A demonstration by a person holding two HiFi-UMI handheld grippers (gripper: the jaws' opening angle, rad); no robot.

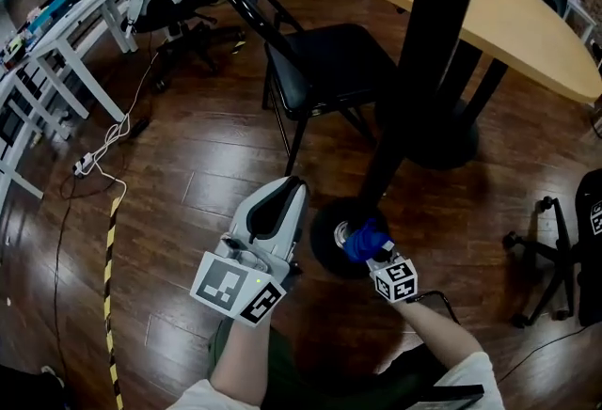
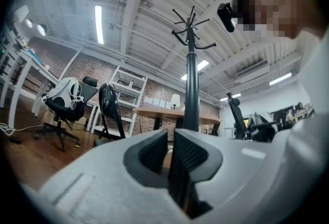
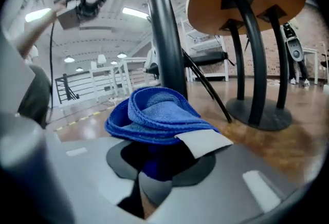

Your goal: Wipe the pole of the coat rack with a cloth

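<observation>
Right gripper (image 1: 374, 254), clamped on the blue cloth (image 1: 361, 237), works the near foot of the coat rack pole (image 1: 425, 51) (left gripper (image 1: 292, 188) waits alongside, jaws narrow, empty); next, likely an upward stroke.

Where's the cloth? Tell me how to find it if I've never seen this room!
Find the big wooden table, then the thick black coat rack pole in front of it, and follow it down to its round black base on the floor. There, pinched in the right gripper, is a bunched cloth, the only bright blue thing among black and brown.
</observation>
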